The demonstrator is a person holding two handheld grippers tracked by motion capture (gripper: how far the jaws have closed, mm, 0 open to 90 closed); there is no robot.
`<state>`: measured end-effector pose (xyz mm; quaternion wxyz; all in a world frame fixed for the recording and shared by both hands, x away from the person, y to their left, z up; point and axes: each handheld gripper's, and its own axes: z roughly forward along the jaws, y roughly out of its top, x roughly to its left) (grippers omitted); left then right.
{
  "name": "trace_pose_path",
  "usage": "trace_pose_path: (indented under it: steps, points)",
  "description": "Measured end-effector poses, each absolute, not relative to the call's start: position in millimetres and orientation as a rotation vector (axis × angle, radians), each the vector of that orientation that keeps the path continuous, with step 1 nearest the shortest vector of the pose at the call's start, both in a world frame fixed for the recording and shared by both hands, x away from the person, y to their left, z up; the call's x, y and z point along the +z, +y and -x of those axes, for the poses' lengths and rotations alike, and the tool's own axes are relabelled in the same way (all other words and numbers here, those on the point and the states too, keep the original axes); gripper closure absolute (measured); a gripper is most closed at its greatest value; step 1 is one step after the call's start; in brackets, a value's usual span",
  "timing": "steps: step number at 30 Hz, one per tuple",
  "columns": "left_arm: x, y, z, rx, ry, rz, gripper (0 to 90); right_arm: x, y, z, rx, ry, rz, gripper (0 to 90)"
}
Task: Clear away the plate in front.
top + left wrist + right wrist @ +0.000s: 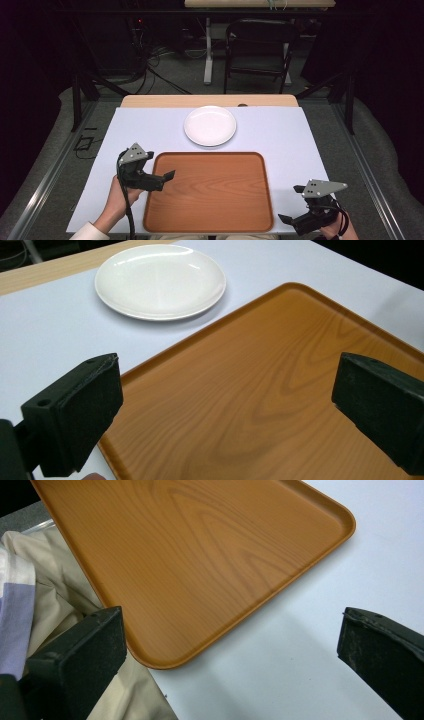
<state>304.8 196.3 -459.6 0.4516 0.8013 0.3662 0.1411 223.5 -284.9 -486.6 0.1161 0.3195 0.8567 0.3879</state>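
Note:
A brown wooden tray (210,192) lies on the white table near the front edge, bare inside. Behind it sits a round white plate (210,125), with nothing on it. My left gripper (162,180) hovers at the tray's left edge, open, its jaws pointing right over the tray (260,390) with the plate (160,280) beyond. My right gripper (292,220) is held at the table's front right corner, open, aimed at the tray's near right corner (200,565). Nothing lies between either pair of jaws.
The white table top (300,140) has bare room around the plate and right of the tray. A dark folding chair (260,50) and a table leg (207,55) stand on the floor beyond. The person's light clothing (45,595) is seen below the tray's front edge.

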Motion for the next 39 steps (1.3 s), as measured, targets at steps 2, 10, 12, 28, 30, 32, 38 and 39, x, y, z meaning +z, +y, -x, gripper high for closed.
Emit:
trace_pose_path:
  steps: [2, 10, 12, 28, 30, 32, 38, 39]
  points:
    - [-458, 194, -309, 0.349, 0.915, -1.971, 0.2, -487, -285, -224, 1.134, 2.511, -0.935, 0.0]
    - [-454, 177, -325, 0.349, 0.934, -1.96, 0.2, -487, -285, -224, 1.133, 2.512, -0.928, 0.0]
    - [-453, 174, -329, 0.337, 0.932, -1.961, 0.2, -487, -284, -224, 1.131, 2.513, -0.928, 0.0]
    - [-447, 147, -374, 0.214, 1.094, -1.781, 0.3, -487, -284, -224, 1.132, 2.518, -0.929, 0.0]
    - [-449, 144, -379, 0.212, 1.115, -1.772, 0.3, -487, -285, -224, 1.136, 2.519, -0.927, 0.0]
    - [-454, 142, -384, 0.197, 1.146, -1.75, 0.3, -487, -285, -224, 1.134, 2.523, -0.926, 0.0]
    - [-468, 134, -400, 0.148, 1.24, -1.686, 0.1, -487, -285, -224, 1.136, 2.518, -0.926, 0.0]
    - [-471, 133, -403, 0.144, 1.257, -1.678, 0.3, -487, -285, -224, 1.135, 2.519, -0.928, 0.0]
